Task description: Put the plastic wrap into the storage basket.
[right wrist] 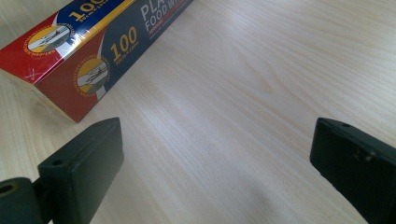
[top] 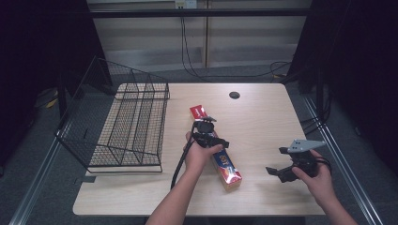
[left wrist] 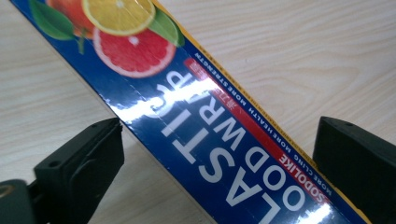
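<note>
A long plastic food wrap box, blue and red with citrus pictures, lies diagonally on the wooden table near its middle. My left gripper is lowered over the box's middle, open. In the left gripper view the box runs between the two jaws, which stand close on either side of it. My right gripper is held open above bare table, to the right of the box's near end. In the right gripper view the box's red end lies ahead at upper left, outside the open right gripper.
A black wire basket stands on the table's left side, its open top tilted toward the left. A round cable hole sits near the far edge. Bare tabletop lies between the box and the right edge.
</note>
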A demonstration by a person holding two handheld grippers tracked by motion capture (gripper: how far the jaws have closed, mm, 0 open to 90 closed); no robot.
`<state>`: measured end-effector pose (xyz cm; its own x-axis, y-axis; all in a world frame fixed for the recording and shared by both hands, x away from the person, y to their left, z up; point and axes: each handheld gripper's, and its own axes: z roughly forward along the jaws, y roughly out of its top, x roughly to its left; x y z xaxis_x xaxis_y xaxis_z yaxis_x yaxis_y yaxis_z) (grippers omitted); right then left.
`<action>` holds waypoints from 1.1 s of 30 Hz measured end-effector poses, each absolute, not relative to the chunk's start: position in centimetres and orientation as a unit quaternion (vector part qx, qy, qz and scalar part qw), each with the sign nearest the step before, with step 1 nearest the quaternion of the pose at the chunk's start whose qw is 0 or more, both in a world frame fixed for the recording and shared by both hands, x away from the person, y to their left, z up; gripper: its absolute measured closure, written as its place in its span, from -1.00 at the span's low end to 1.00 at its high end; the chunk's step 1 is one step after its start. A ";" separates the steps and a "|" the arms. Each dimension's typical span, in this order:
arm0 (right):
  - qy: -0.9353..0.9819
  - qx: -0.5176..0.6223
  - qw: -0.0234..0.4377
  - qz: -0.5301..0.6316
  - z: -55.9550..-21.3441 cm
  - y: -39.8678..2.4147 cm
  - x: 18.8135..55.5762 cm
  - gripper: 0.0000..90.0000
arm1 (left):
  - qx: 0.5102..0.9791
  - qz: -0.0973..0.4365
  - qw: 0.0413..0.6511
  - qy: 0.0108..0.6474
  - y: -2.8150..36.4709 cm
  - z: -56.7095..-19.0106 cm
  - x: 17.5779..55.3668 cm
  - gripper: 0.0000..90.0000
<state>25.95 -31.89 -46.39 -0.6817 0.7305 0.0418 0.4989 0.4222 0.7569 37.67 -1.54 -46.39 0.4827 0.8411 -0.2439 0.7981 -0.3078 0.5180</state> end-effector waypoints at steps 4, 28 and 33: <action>0.828 0.374 0.151 0.390 -46.4 -32.0 25.9 -0.94 | 0.802 0.024 0.302 0.515 -1.4 -46.6 37.8 -0.97; 0.825 0.381 0.162 0.385 -46.3 -32.3 25.9 -0.93 | 0.817 -0.020 0.229 0.528 1.4 -44.8 38.6 -0.41; 0.822 0.383 0.163 0.387 -46.3 -32.5 25.9 -0.93 | 0.829 -0.001 0.204 0.521 2.1 -44.1 38.7 -0.26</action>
